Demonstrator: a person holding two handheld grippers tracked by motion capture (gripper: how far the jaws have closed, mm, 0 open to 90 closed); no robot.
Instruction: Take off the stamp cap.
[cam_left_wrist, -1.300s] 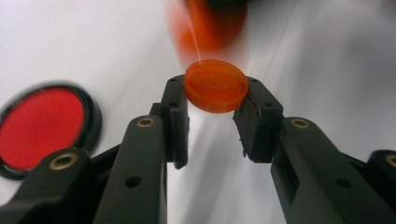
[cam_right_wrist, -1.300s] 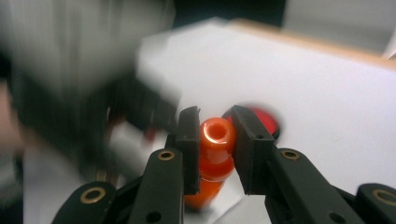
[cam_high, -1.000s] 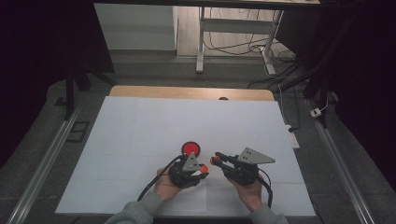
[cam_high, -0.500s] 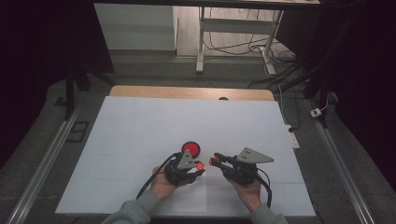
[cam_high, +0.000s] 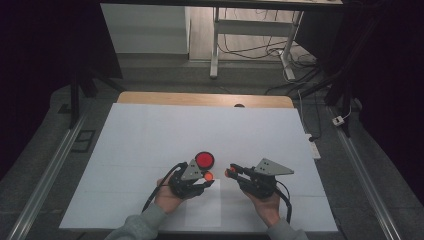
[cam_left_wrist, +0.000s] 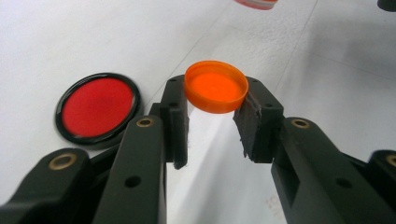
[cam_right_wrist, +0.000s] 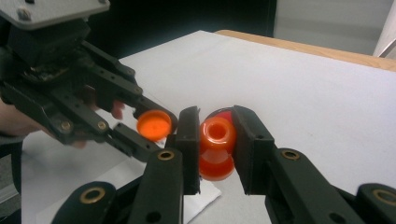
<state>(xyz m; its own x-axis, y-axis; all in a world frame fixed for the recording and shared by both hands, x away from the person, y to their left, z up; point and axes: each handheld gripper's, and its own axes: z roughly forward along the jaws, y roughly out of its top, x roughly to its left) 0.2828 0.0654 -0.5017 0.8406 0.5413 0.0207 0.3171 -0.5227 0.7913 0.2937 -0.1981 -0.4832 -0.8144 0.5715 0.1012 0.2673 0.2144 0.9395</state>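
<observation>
- High view: the left gripper (cam_high: 206, 179) and right gripper (cam_high: 231, 172) face each other, tips near, above the white table (cam_high: 150, 140).
- Left gripper view: jaws clamp a round orange plastic cap (cam_left_wrist: 216, 87); a black-rimmed red disc (cam_left_wrist: 99, 107) lies beside.
- Right gripper view: jaws grasp a small orange plastic bottle (cam_right_wrist: 217, 147) by its open neck.

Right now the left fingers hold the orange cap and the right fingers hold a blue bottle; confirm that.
Not quite: the bottle in the right gripper is orange, not blue, as the right gripper view shows. The left gripper does hold the orange cap.
</observation>
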